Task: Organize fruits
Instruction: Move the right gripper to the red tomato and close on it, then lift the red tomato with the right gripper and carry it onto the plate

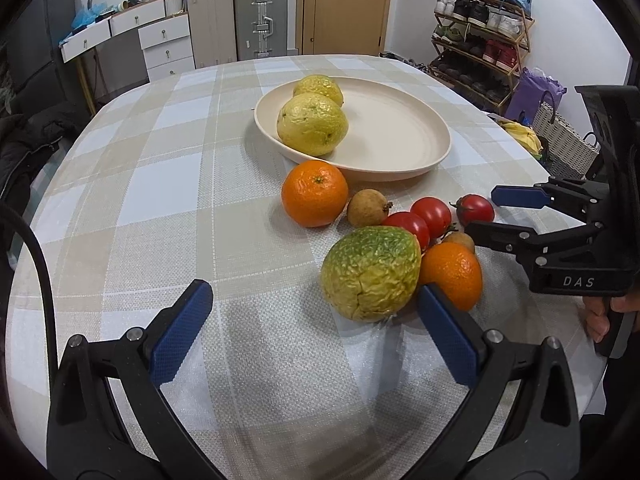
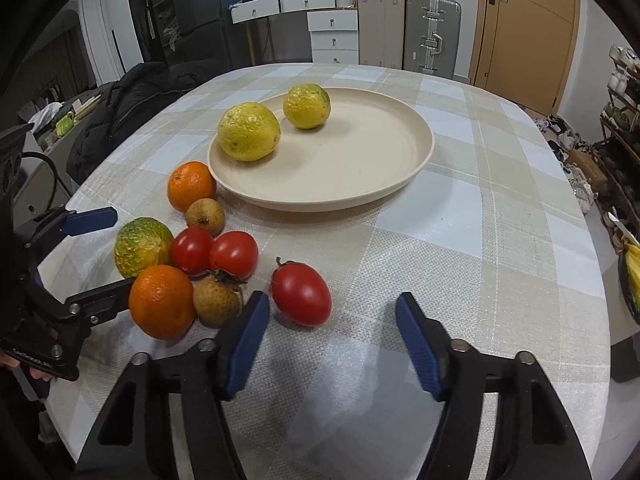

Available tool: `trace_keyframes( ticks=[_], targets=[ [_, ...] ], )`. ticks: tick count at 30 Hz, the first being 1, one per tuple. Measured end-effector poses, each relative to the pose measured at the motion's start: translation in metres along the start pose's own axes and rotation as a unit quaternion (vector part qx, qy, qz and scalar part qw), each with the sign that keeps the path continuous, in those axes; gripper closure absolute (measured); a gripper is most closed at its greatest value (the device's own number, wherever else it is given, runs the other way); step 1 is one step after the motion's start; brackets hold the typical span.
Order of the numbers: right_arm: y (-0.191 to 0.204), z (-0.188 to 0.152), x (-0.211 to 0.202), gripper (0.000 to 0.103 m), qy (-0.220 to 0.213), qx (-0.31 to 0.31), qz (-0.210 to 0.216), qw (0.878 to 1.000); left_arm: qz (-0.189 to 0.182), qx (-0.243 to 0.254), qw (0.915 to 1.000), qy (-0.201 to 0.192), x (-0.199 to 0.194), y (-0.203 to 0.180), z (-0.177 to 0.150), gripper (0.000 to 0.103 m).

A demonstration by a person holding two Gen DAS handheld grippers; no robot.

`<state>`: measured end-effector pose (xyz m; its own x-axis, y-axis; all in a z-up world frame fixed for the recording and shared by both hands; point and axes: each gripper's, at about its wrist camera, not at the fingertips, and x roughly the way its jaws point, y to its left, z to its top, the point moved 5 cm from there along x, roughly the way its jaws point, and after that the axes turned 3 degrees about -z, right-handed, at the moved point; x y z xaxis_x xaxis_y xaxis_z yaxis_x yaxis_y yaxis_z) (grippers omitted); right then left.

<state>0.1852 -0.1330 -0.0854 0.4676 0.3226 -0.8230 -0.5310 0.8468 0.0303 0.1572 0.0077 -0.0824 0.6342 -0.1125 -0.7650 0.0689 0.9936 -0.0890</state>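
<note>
Even, bright indoor light; soft shadows on the surface (image 1: 160, 208); heavy fisheye warp, black vignette corners; centre sharp.

Small brown fruit (image 1: 460, 240) mostly hidden behind orange (image 1: 452, 274). Bananas (image 2: 634, 270) cut by frame edge. Right gripper (image 1: 480, 214): whether pads touch tomato (image 1: 476, 210) unclear from side view.

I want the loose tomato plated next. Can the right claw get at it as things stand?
Probably yes. The lone tomato lies apart from the other fruit, just ahead of the right claw, whose jaws stand open with nothing between them. Only a small brown fruit sits close beside one finger.
</note>
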Motion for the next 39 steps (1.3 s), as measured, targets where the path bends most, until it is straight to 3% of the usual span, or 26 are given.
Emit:
trace_keyframes(
  ticks=[8, 12, 18, 24, 28, 39],
  targets=[
    [0.0077, 0.0008, -0.0042, 0.052, -0.009, 0.000, 0.030, 1.000, -0.005, 0.010, 0.9999, -0.002, -0.0023, -0.0055, -0.0011, 0.001],
    [0.0093, 0.0004, -0.0022, 0.057, -0.009, -0.003, 0.021, 1.000, -0.011, 0.006, 0.9999, -0.001, -0.0029, -0.0048, -0.0018, 0.004],
    [0.0088, 0.0006, -0.0012, 0.072, -0.011, -0.001, 0.029, 1.000, -0.033, -0.002, 0.9995, 0.001, -0.0017, -0.0049, -0.0017, 0.021],
    [0.0079, 0.0007, -0.0011, 0.072, -0.014, 0.004, 0.034, 0.999, -0.068, -0.021, 0.9974, 0.003, 0.0008, -0.0040, -0.0019, 0.036],
    [0.0057, 0.0010, -0.0012, 0.073, -0.015, 0.007, 0.035, 0.999, -0.095, -0.022, 0.9952, 0.002, 0.0005, -0.0080, -0.0017, 0.057],
    [0.0010, 0.0029, -0.0057, 0.073, -0.027, 0.016, 0.038, 0.999, -0.096, -0.028, 0.9947, -0.025, -0.0071, -0.0056, 0.0025, 0.059]
  ],
)
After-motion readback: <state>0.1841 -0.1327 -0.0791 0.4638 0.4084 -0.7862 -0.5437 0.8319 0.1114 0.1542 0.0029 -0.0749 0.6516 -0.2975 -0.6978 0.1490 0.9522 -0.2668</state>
